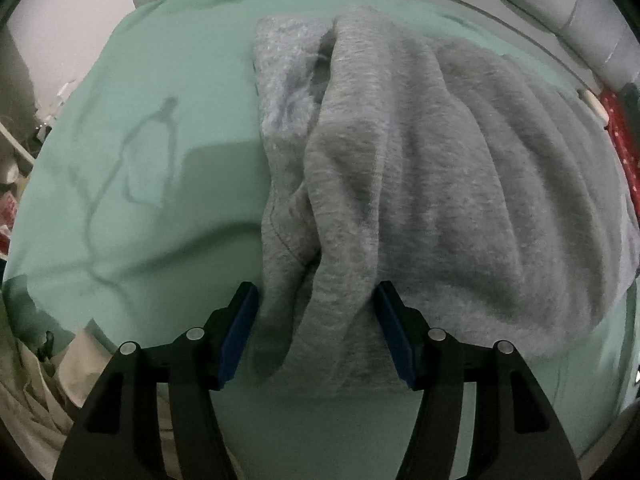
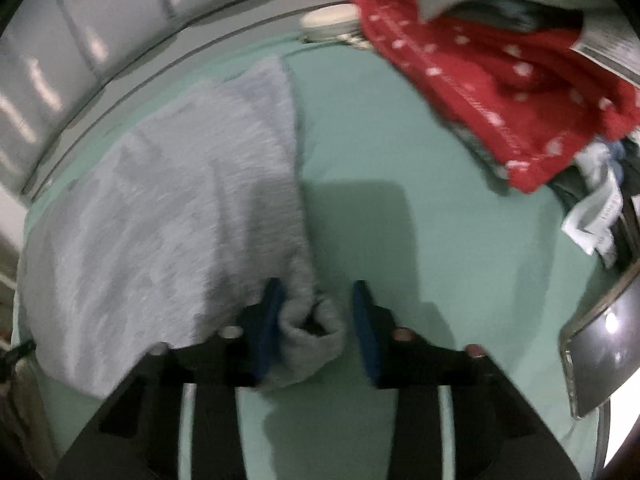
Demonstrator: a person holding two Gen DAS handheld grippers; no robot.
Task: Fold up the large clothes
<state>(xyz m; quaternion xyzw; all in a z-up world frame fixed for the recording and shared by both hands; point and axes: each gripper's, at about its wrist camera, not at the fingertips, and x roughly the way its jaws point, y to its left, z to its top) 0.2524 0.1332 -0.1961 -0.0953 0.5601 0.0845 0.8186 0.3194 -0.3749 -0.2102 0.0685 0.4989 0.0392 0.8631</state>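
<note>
A large grey fleece sweater [image 1: 440, 180] lies crumpled on a bed with a mint green sheet [image 1: 140, 180]. My left gripper [image 1: 318, 332] points down at its near edge. The jaws stand wide, a thick bunched fold fills the space between the blue pads [image 1: 240, 332], and I see no squeeze on it. In the blurred right wrist view the same sweater [image 2: 160, 208] spreads to the left. My right gripper [image 2: 316, 328] has a rolled corner of it between its jaws. That corner touches the left pad [image 2: 268, 328] and stands clear of the right one.
A red white-dotted garment [image 2: 500, 92] and a pile of other clothes [image 2: 592, 216] lie at the far right of the bed [image 2: 400, 160]. A shiny dark flat object [image 2: 600, 344] sits at the right edge. A grey padded headboard [image 1: 580, 12] runs behind. Beige cloth [image 1: 32, 392] hangs at the left.
</note>
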